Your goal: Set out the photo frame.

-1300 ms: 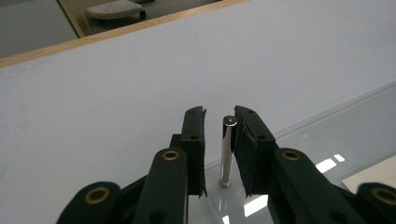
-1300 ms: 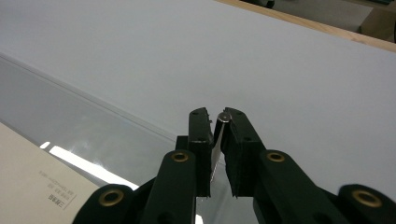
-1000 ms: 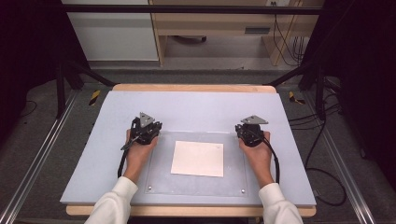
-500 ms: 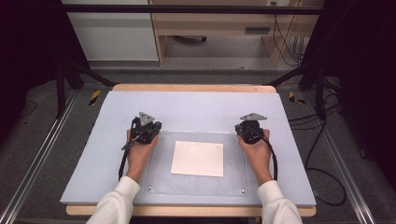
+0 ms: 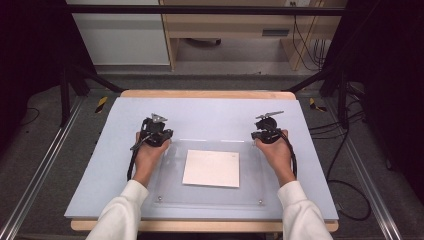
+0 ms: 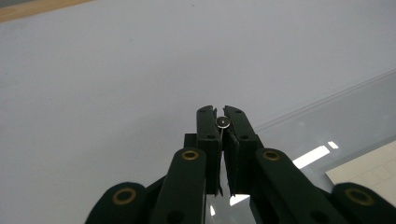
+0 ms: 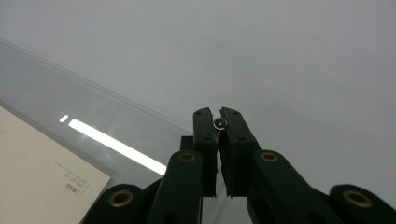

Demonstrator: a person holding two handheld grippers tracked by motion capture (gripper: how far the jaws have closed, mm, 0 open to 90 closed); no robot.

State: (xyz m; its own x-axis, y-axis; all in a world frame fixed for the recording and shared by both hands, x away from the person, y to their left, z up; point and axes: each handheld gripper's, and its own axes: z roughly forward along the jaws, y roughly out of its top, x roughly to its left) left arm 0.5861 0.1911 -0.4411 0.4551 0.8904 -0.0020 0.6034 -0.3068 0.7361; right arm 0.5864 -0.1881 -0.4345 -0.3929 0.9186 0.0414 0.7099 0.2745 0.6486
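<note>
**Right gripper drifts outward; sheet untouched**

Since the earlier frame only the right gripper (image 5: pixel 265 131) has shifted, slightly up and outward. Jaws of both it and the left gripper (image 5: pixel 156 132) are pressed together, pinching nothing. Between the hands, the paper (image 5: pixel 211 168) lies flat under a clear plate (image 5: pixel 170 192). It looks light, limp and easily creased; an edge or corner seems the best hold.

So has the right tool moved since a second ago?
Yes. The right tool has shifted slightly away from the person, past the clear acrylic sheet's far edge in the high view.
</note>
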